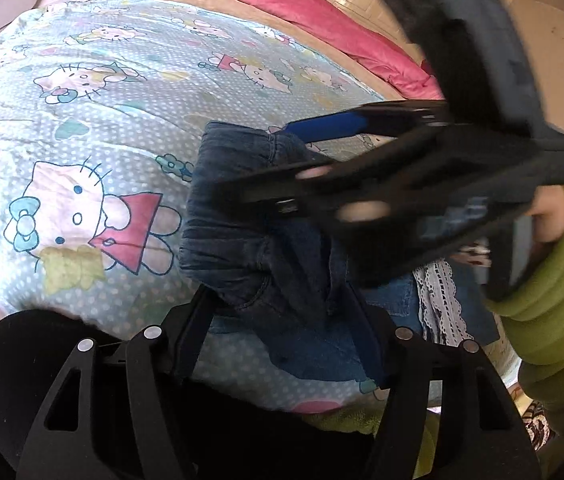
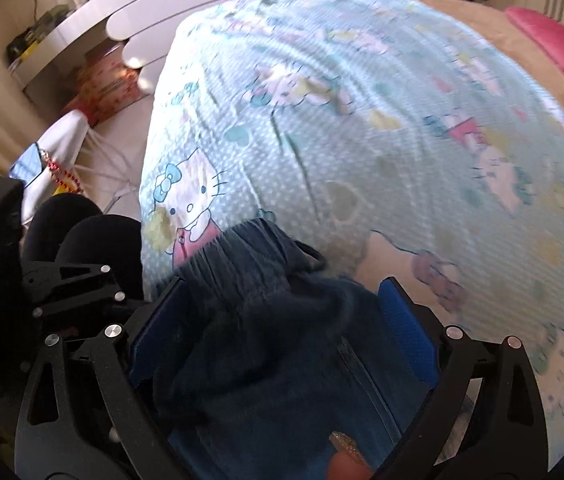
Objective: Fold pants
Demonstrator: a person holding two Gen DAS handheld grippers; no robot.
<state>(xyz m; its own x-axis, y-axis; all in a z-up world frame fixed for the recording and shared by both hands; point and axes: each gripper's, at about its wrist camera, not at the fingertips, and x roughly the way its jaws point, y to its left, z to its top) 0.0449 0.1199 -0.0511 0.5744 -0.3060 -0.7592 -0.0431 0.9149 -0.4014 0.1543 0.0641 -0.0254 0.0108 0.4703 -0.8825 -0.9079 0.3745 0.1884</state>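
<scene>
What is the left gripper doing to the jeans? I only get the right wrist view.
Observer: The left gripper straddles a bunched fold at the near edge of the jeans. I cannot tell whether its pads pinch it.
Operator: Anything beside the jeans that I miss?
Observer: Yes, a white lace strip shows at their right in the left wrist view, partly hidden behind the right gripper. I cannot tell whether it is part of them.
Operator: Who holds that gripper?
Observer: A hand in a green sleeve.
</scene>
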